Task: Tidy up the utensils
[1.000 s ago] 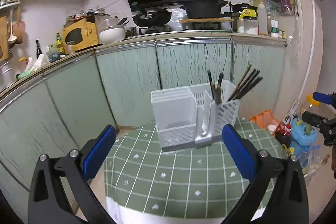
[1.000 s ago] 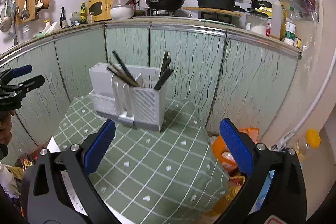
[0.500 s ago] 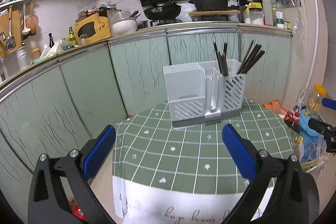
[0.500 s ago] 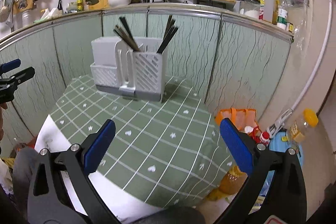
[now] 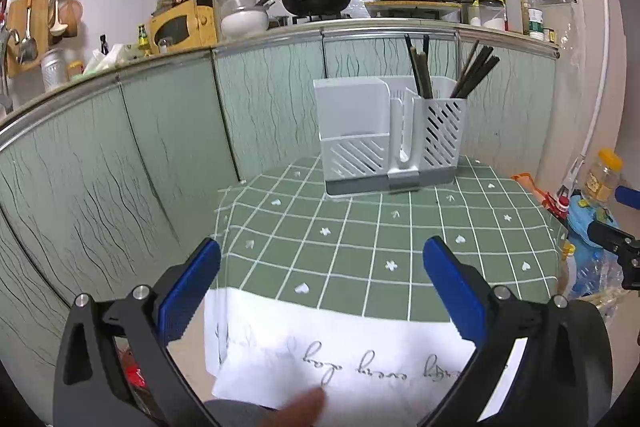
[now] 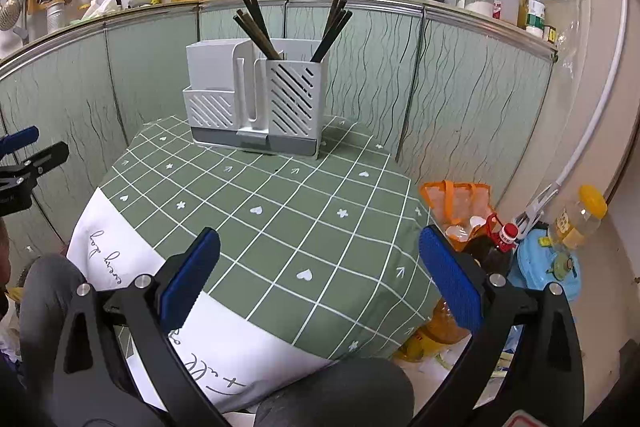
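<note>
A white plastic utensil holder point(image 5: 384, 135) stands at the far side of a small table with a green checked cloth point(image 5: 380, 247); it also shows in the right wrist view point(image 6: 256, 99). Dark chopsticks point(image 5: 472, 71) stand in its right slotted compartment, leaning in two bunches point(image 6: 256, 27). Its left compartments look empty. My left gripper point(image 5: 320, 267) is open and empty, low over the table's near edge. My right gripper point(image 6: 318, 263) is open and empty, also at the near edge. Each gripper shows at the side of the other's view.
Green tiled cabinet fronts point(image 5: 160, 131) curve behind the table, with a cluttered counter and stove above. Bottles, an orange bag point(image 6: 460, 203) and a blue container point(image 6: 552, 263) sit on the floor to the right. The person's knees point(image 6: 340, 387) are under the near edge.
Both grippers have pulled back and down from the holder toward the table's near edge. The holder now looks farther away. Both stay open and empty.
</note>
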Available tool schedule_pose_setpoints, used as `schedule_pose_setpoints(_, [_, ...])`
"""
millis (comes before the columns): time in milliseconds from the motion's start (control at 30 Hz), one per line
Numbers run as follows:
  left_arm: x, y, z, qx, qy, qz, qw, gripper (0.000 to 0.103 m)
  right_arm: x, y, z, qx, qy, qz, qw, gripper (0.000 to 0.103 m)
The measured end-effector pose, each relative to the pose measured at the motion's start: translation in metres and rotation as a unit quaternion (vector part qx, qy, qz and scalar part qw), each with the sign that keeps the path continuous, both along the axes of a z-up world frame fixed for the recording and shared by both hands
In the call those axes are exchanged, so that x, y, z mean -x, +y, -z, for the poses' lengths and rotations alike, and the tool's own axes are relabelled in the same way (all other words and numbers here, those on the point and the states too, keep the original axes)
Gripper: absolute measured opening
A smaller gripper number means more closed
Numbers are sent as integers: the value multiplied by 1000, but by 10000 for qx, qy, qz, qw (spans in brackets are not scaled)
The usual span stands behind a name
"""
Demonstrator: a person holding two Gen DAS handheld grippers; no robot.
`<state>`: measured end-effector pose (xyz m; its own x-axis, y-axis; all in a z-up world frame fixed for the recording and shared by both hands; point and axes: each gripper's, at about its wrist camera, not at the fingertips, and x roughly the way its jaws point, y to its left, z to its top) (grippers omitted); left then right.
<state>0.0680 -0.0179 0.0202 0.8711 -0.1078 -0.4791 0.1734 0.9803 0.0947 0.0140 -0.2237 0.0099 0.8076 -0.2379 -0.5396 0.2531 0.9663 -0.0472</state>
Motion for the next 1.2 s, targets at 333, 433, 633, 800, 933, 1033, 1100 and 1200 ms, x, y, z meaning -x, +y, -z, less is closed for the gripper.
schedule_pose_setpoints(333, [-1,-4,14,-39,250,97,9996,99,-2,2,7,7,90,-30,10000,96])
schedule_pose_setpoints(433, [-3,-4,17,-31,339,126,9993,99,-2,1,8,-33,112,-22,9999,96])
schedule_pose_setpoints(633, [-4,-3,19,-12,358,-42,9993,99,-2,-1,9,-99,125,-8,9999,96])
schedule_pose_setpoints(800, [-4,-3,20,2,393,-34,9992,99,-2,-2,10,-119,122,-5,9999,96])
schedule_pose_setpoints(933, [-4,-4,20,-4,417,-44,9991,99,-2,-1,12,-134,134,-14,9998,96])
schedule_pose_setpoints(1033, [-5,-5,20,-13,441,-60,9990,99,-2,-1,14,-146,150,-9,9998,96])
schedule_pose_setpoints(1100, [-5,-7,21,-31,441,-58,9990,99,-2,-1,14,-143,153,-2,9998,96])
schedule_pose_setpoints(1200, [-5,-7,21,-22,448,-34,9990,99,-2,-2,14,-156,147,8,9998,96])
